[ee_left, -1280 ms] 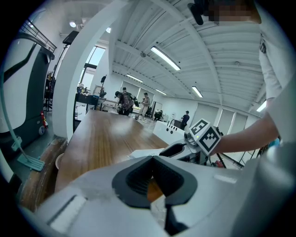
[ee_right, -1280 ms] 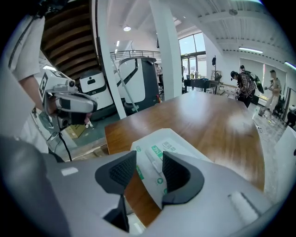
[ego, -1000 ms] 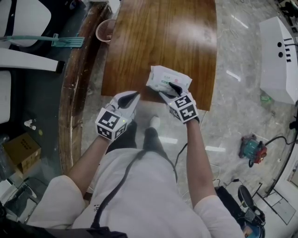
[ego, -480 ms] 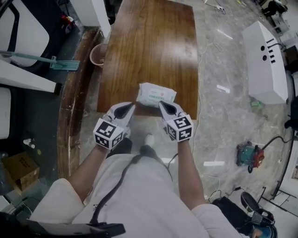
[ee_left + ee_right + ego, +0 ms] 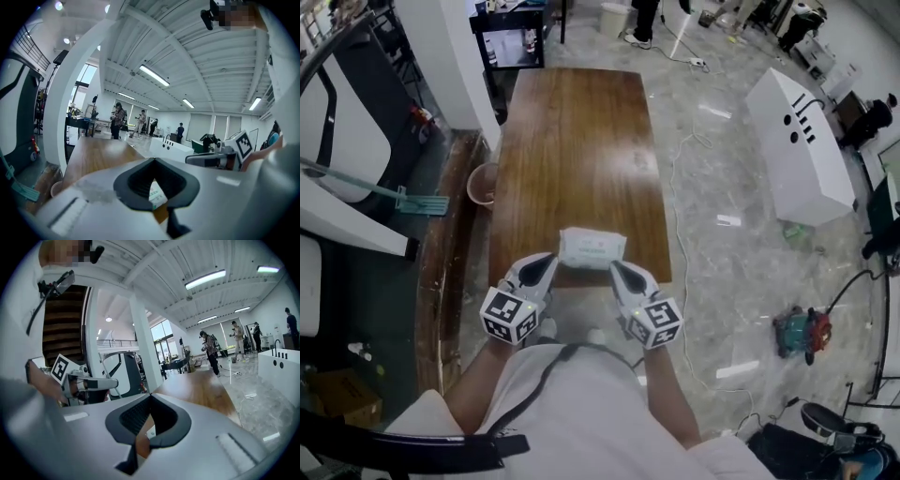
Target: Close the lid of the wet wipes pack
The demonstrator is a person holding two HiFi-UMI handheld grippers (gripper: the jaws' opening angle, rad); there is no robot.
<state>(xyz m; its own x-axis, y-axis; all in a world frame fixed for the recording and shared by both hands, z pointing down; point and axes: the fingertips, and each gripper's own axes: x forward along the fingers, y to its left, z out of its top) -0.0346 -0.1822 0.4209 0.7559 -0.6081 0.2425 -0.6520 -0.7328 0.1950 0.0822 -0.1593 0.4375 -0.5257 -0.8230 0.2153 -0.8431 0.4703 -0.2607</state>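
The wet wipes pack [image 5: 592,248] lies flat on the wooden tabletop [image 5: 572,141], close to its near edge and between your two tools. It is a soft film pouch, so expect it to be light, to dent under a push, and to slide on the polished wood if you press from the side. The stiff part should be the plastic lid on its top face. In the head view the top looks flat, but the pack is too small there to tell whether the lid is fully snapped down. If it needs more, press straight down on the lid near its free edge. Steady the pouch by a short end rather than squeezing its middle, which would crumple the wipes inside.

Your left hand-held gripper [image 5: 546,263] hangs just beside the pack's left end. Its jaws are drawn together with nothing between them, and a bit of the pack's label shows through the gap behind the tips. Your right hand-held gripper [image 5: 616,270] sits just beside the right end, its jaws likewise together and empty. Neither appears to touch the pack.
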